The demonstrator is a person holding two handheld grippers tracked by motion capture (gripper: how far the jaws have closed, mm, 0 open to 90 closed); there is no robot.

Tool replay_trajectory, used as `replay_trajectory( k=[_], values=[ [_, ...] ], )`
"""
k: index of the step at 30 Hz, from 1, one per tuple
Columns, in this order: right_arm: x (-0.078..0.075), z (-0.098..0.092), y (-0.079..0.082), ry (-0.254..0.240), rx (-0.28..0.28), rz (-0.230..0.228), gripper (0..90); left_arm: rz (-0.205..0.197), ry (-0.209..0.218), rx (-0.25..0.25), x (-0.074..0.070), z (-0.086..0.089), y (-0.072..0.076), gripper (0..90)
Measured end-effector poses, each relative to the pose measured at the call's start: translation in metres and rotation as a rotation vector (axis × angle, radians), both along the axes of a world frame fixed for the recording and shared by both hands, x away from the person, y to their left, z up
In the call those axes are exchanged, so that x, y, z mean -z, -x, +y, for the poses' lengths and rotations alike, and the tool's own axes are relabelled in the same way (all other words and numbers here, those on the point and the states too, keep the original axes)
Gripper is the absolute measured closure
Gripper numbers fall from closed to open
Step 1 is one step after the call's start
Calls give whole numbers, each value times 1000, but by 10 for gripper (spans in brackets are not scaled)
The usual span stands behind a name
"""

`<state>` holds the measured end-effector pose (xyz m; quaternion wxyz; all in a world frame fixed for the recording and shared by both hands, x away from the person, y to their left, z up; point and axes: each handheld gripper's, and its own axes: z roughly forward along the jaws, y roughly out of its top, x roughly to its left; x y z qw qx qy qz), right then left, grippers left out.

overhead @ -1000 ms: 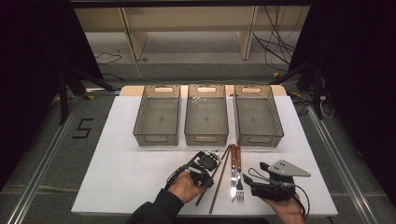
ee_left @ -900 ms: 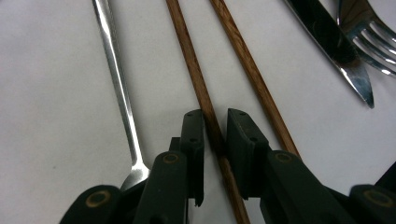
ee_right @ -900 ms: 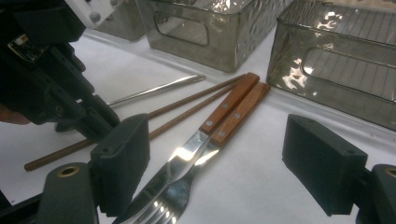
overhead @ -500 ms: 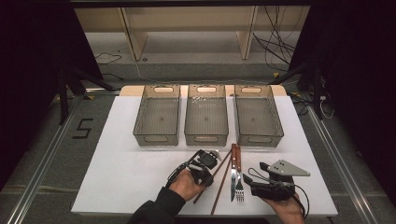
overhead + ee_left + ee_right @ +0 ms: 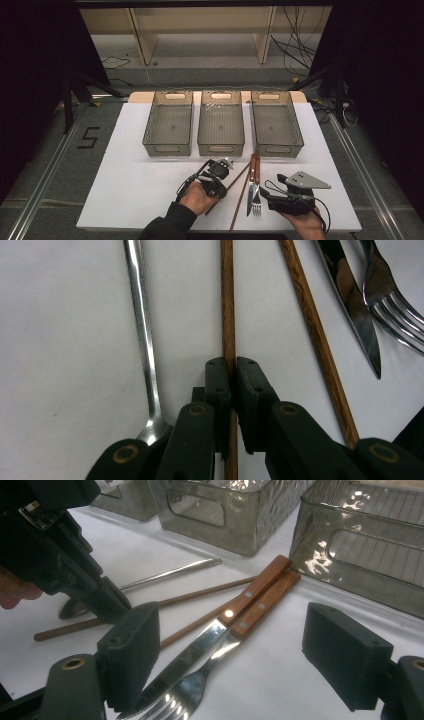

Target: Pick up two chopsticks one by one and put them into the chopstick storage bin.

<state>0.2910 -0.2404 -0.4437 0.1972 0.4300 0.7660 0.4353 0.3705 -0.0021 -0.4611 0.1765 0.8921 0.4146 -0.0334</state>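
My left gripper has just been closing and now stands shut on a thin wooden chopstick, its pads pinching it against the white table. A steel spoon lies to its left and a second chopstick to its right. In the high view the left gripper sits low over the chopsticks. My right gripper is open wide and rests at the table's front. A wood-handled knife and fork lie on the table between its pads, untouched. The right gripper points left at the fork.
Three grey see-through bins stand side by side behind the cutlery on the white tabletop. The knife and fork handles end close to the right bin's front wall. The left gripper's body looms at the right gripper view's left.
The left hand has shifted slightly over the chopsticks. The right gripper, the cutlery and the bins stay where they were.
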Motion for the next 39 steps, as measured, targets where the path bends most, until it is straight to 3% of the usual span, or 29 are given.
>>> replay_trajectory(
  k=[28, 39],
  values=[
    [0, 0, -1, -9, -9, -3, 236, -40, -23, 3, -12, 11, -3, 844],
    [0, 0, -1, -9, -9, -3, 236, -43, -28, 33, -17, 20, -1, 844]
  ],
)
